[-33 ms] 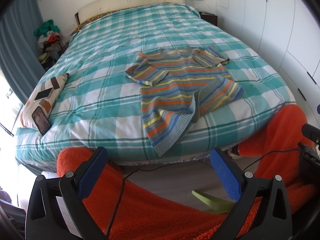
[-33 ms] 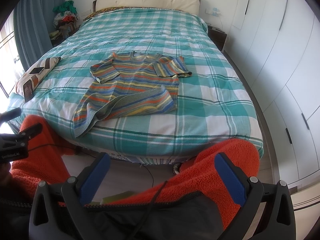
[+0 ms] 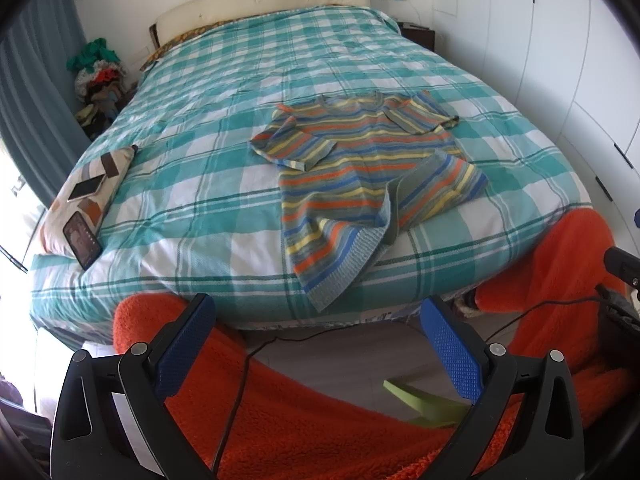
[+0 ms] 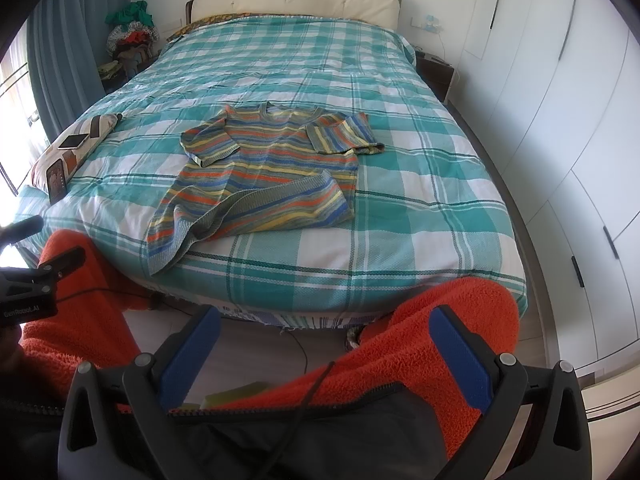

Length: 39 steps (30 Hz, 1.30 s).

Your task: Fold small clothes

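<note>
A small striped knit sweater (image 3: pixel 360 168) in orange, blue, yellow and grey lies on the bed, its hem partly turned over and one corner hanging over the near edge. It also shows in the right wrist view (image 4: pixel 264 176), with both sleeves folded in. My left gripper (image 3: pixel 320 344) is open and empty, held back from the bed above the person's orange-clad knees. My right gripper (image 4: pixel 324 352) is open and empty too, also short of the bed edge.
The bed has a teal and white checked cover (image 3: pixel 200 184). A cushion with two phones (image 3: pixel 88 208) lies at its left edge. A pile of clothes (image 4: pixel 132 36) sits at the back left. White wardrobe doors (image 4: pixel 560 120) line the right. A cable (image 3: pixel 240 380) crosses the orange-clad legs.
</note>
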### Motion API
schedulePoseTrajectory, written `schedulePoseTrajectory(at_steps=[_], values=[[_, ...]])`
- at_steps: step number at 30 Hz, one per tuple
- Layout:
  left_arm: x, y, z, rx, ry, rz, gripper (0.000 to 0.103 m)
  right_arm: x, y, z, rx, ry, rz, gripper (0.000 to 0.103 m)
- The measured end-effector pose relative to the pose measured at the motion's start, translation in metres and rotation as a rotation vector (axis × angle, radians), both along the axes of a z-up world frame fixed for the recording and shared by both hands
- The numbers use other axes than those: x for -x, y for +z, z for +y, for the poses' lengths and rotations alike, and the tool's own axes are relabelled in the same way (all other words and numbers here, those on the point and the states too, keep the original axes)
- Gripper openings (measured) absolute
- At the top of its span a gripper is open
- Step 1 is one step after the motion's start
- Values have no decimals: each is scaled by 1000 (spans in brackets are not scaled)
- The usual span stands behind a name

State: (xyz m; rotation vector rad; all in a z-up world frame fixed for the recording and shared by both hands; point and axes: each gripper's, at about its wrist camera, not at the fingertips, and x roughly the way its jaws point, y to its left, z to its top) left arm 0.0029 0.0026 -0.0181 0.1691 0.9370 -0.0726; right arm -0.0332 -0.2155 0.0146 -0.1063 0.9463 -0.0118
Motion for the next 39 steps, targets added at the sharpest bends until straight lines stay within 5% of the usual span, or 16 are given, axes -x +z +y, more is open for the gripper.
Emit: schedulePoseTrajectory(at_steps=[10, 15, 18, 20, 22, 26, 28, 29, 30, 31, 32, 36, 39], values=[[-28, -12, 22, 36, 39, 66, 103, -15, -3, -3, -11, 65, 4, 103], [-85, -67, 73, 339, 92, 260, 102, -77, -10, -37, -94, 136, -65, 103], [-111, -108, 81, 331, 140, 322, 101, -145, -37, -50, -152, 178, -13, 102], [-120, -128, 78, 248, 154, 336, 98, -191, -59, -48, -168, 219, 44, 94], [-126, -144, 73, 209, 150, 353, 92, -229, -82, -41, -185, 272, 91, 73], [-128, -164, 61, 215, 95, 408, 77, -287, -134, -21, -133, 322, 232, 65], [-130, -171, 54, 186, 75, 421, 67, -303, -157, -17, -155, 324, 299, 36], [-133, -174, 52, 189, 65, 424, 54, -306, -164, -16, -169, 336, 321, 26], [-134, -174, 52, 199, 58, 430, 43, -306, -168, -14, -155, 353, 328, 5], [-134, -173, 52, 215, 49, 434, 15, -300, -164, -12, -128, 373, 311, 0], [-132, -171, 53, 256, 28, 437, 4, -290, -155, -11, -128, 406, 283, 0], [-115, -145, 62, 263, -4, 379, 3, -213, -96, -19, -148, 577, 169, 0], [-107, -132, 68, 233, -24, 349, 2, -155, -79, -33, -81, 654, 172, 0]])
